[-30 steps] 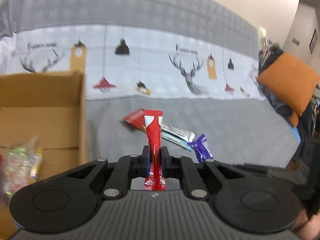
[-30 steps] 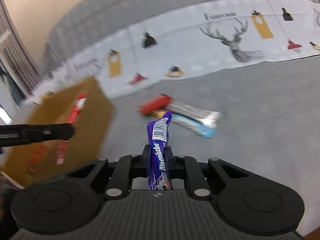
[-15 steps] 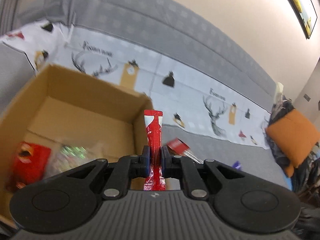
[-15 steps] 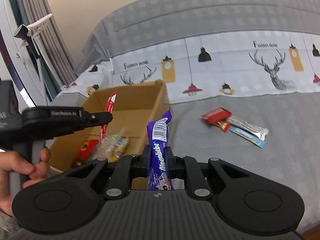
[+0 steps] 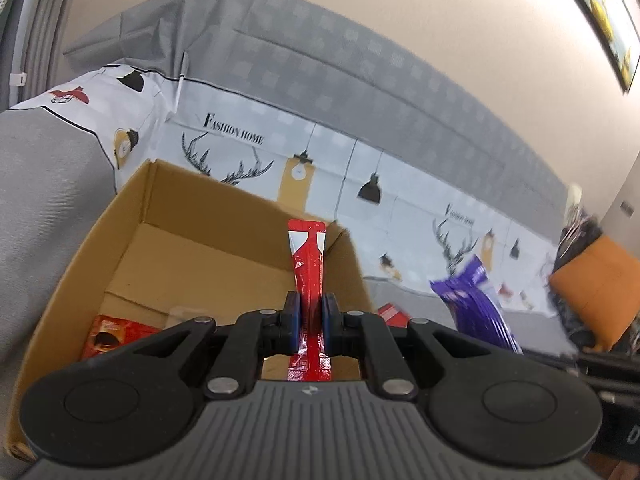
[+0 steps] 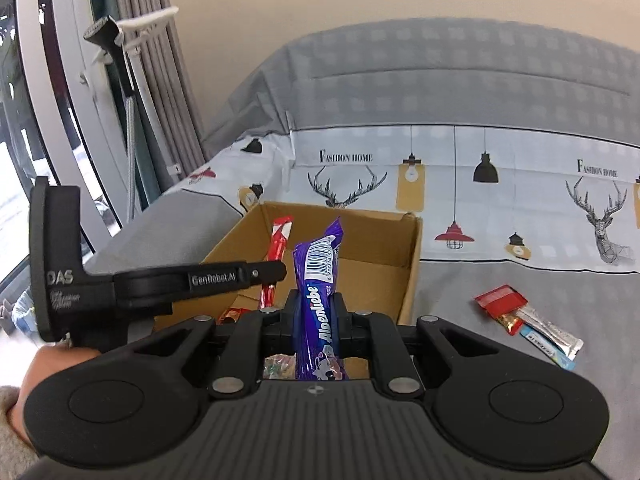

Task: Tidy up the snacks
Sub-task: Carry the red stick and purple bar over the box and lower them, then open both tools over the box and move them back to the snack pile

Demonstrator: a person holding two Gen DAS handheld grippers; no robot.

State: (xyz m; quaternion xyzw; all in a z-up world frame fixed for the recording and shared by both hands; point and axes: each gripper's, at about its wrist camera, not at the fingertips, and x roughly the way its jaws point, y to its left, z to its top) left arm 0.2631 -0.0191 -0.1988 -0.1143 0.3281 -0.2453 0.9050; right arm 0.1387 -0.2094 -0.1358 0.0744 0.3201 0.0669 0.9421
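While both grippers hang over the cardboard box (image 6: 412,256), the left gripper (image 5: 307,320) pinches a red sachet (image 5: 307,264) low on its body and the right gripper (image 6: 316,312) clamps a purple Alpenliebe bar (image 6: 318,280) mid-length. Both wrappers look light, limp and slick, so a mid-body grip suits them. Three more snacks (image 6: 524,320) lie on the bed right of the box.

You see a gray bed cover (image 6: 500,312) with deer and lamp pictures, an orange pillow (image 5: 596,292) far right, and gray curtains (image 6: 160,92) by the window (image 6: 24,160).
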